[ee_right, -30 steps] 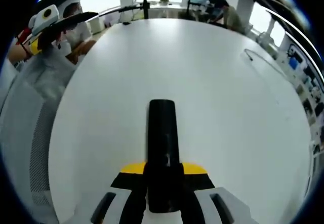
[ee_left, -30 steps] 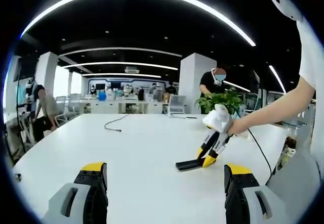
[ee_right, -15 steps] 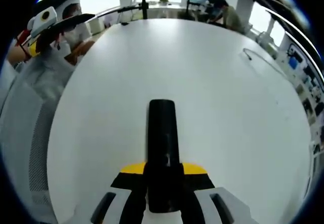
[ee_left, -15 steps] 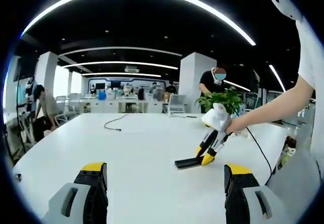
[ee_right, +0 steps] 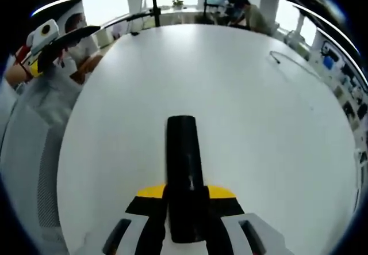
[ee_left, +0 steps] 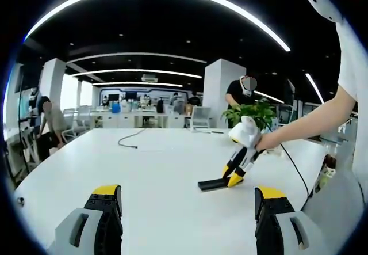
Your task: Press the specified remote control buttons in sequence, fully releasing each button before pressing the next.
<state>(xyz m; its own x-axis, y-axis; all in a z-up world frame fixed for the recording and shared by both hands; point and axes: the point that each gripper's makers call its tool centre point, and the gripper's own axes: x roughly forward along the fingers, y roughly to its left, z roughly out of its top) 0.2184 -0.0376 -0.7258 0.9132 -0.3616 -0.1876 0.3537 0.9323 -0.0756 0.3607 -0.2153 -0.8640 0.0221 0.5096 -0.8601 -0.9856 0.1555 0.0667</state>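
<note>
Left gripper (ee_left: 184, 209): jaws spread wide, nothing between them, low over the bench (ee_left: 155, 168).
Remote control (ee_right: 184, 168): black, pinched by the right gripper (ee_right: 185, 200); buttons too dark to read, near end hidden by the jaws.
Cable (ee_left: 131, 140): far across the white bench.
Room: open office, curved ceiling lights, potted plant (ee_left: 250, 114) at right.

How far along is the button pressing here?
Done: the right gripper is shut on the black remote, holding it low over the white table. In hand: just that hold. Left: the left gripper is open and off the remote, so no press is underway; earlier presses cannot be judged.
</note>
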